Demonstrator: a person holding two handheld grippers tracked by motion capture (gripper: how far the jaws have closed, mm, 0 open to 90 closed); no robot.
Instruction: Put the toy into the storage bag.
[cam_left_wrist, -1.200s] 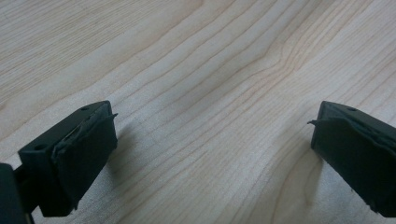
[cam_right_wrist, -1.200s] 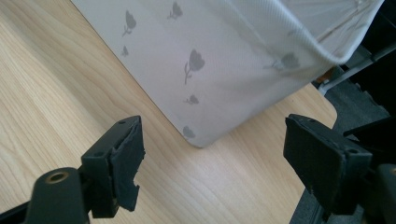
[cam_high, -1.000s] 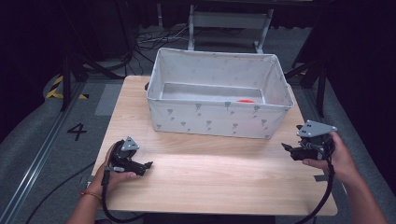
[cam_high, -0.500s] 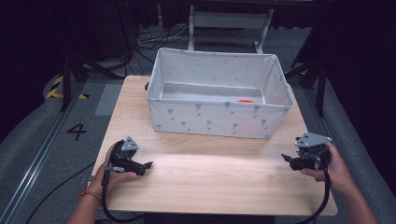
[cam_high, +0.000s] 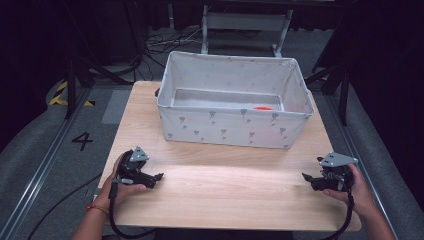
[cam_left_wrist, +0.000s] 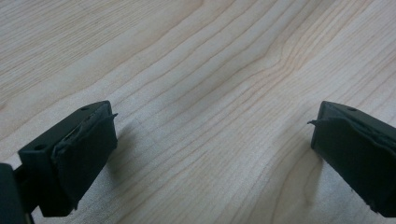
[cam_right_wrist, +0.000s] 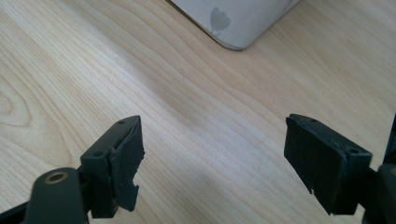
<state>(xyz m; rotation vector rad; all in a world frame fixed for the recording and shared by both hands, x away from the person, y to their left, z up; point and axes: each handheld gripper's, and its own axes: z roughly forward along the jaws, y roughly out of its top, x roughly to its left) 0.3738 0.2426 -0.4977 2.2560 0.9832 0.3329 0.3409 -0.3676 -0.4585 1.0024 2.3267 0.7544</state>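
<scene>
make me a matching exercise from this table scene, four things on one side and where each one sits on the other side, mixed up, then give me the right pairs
Things:
1. left gripper
2. right gripper
3. fabric bin
4. orange object

Places:
A. inside the bin, on its floor toward the right
B. near edge of the wooden table, left side, jaws open
C. far half of the table, upright
D. near edge of the table, right side, jaws open

Pairs: 1-B, 2-D, 3-C, 4-A

black "4" (cam_high: 82, 141) on grey floor
</scene>
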